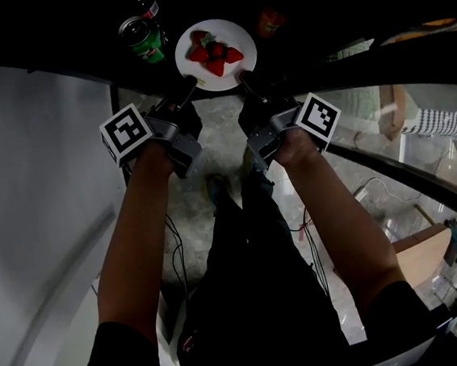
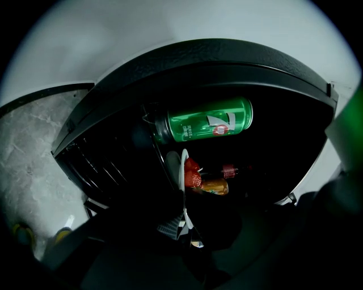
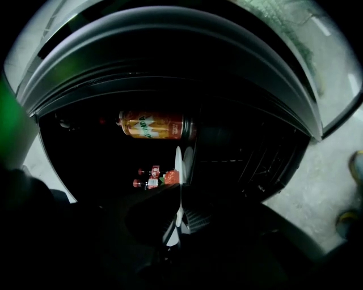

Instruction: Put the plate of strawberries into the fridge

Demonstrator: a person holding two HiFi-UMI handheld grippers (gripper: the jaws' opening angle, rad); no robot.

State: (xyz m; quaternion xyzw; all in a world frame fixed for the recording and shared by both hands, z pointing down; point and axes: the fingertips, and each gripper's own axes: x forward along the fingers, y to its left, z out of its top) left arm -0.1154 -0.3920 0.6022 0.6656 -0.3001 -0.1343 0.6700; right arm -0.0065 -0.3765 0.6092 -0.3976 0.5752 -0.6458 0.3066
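Left tool (image 1: 188, 86) and right tool (image 1: 244, 77) are each clamped on the thin rim of the round white plate (image 1: 239, 40) of strawberries (image 1: 215, 53). It's top centre, inside the dark fridge (image 2: 227, 56), with a smooth green can (image 1: 142, 39) just beside its left edge.

White plate (image 1: 242, 38), red strawberries (image 1: 214, 56), green can (image 1: 142, 39), orange can (image 3: 156, 126)

All three views are dim. The fridge (image 2: 215, 62) interior is close to black, and the white plate (image 1: 216, 27) is the brightest spot in the head view. The pale floor (image 1: 223, 144) outside is evenly lit. In both gripper views the near foreground sinks into shadow, the green can (image 2: 204, 126) catches light, the corners vignette black, and fisheye distortion bends the edges.
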